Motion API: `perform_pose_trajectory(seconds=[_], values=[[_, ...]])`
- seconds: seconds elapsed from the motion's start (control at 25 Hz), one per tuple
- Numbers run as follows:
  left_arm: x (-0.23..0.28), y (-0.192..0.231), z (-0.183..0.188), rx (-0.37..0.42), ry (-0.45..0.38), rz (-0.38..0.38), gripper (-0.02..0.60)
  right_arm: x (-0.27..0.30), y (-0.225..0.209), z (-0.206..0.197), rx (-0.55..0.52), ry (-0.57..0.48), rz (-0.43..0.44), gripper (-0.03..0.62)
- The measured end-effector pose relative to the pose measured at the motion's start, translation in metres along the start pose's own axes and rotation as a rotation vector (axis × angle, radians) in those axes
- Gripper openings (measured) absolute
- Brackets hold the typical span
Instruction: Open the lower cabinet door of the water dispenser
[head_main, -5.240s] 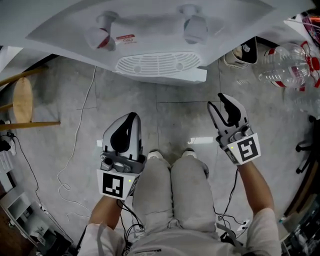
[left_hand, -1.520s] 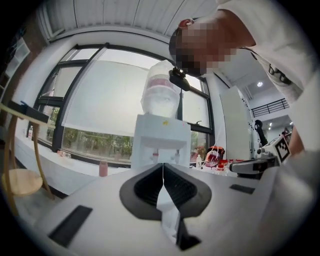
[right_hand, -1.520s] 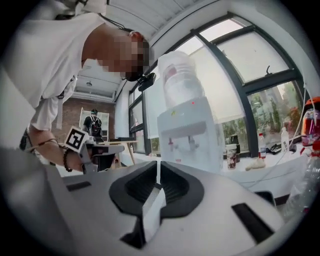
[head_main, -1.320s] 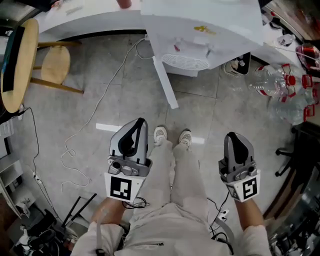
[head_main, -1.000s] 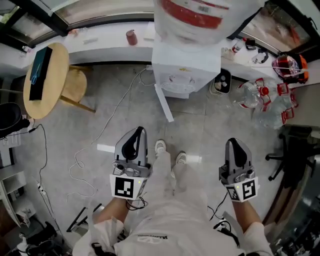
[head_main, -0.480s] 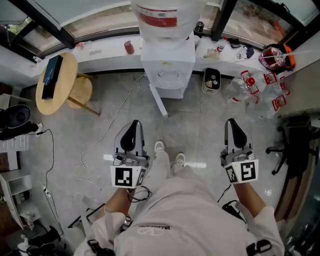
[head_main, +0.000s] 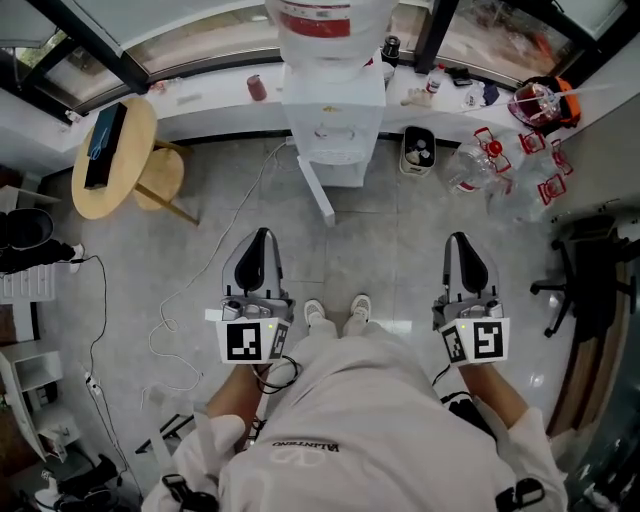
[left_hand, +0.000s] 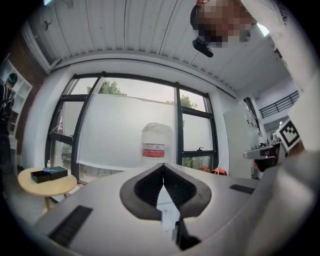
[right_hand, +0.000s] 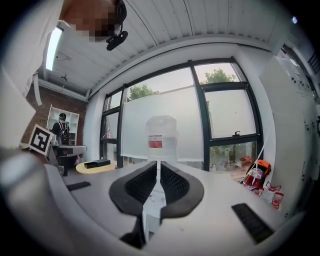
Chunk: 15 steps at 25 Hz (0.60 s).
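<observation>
The white water dispenser stands by the window wall with a big bottle on top. Its lower cabinet door hangs swung out to the left over the floor. My left gripper and right gripper hover level above the floor, well back from the dispenser, either side of the person's legs. Neither touches anything. The left gripper is shut and empty, with the bottle far ahead. The right gripper is also shut with nothing held, aimed at the bottle.
A round wooden table with a dark box and a stool stand at the left. Several empty water bottles lie at the right of the dispenser. A black office chair is at far right. A white cable trails across the floor.
The person has stood up and stepped back, so the dispenser looks smaller and farther away. Both grippers rose and drew back with them, staying shut. The door stays swung out.
</observation>
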<state>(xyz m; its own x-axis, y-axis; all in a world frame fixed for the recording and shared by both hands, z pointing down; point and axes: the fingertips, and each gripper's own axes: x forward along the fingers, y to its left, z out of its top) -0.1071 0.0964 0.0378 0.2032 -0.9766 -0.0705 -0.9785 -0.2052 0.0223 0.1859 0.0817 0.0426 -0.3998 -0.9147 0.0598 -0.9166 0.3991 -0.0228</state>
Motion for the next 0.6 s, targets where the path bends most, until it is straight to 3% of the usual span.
perform_pose_trajectory(seconds=[0.2, 0.6], values=[[-0.016, 0.034, 0.005, 0.021, -0.006, 0.029, 0.008, -0.025, 0.004, 0.004, -0.026, -0.007, -0.065, 0.031], [-0.027, 0.047, 0.013, 0.023, -0.032, 0.006, 0.008, -0.048, 0.005, 0.015, -0.064, -0.029, -0.131, 0.014]])
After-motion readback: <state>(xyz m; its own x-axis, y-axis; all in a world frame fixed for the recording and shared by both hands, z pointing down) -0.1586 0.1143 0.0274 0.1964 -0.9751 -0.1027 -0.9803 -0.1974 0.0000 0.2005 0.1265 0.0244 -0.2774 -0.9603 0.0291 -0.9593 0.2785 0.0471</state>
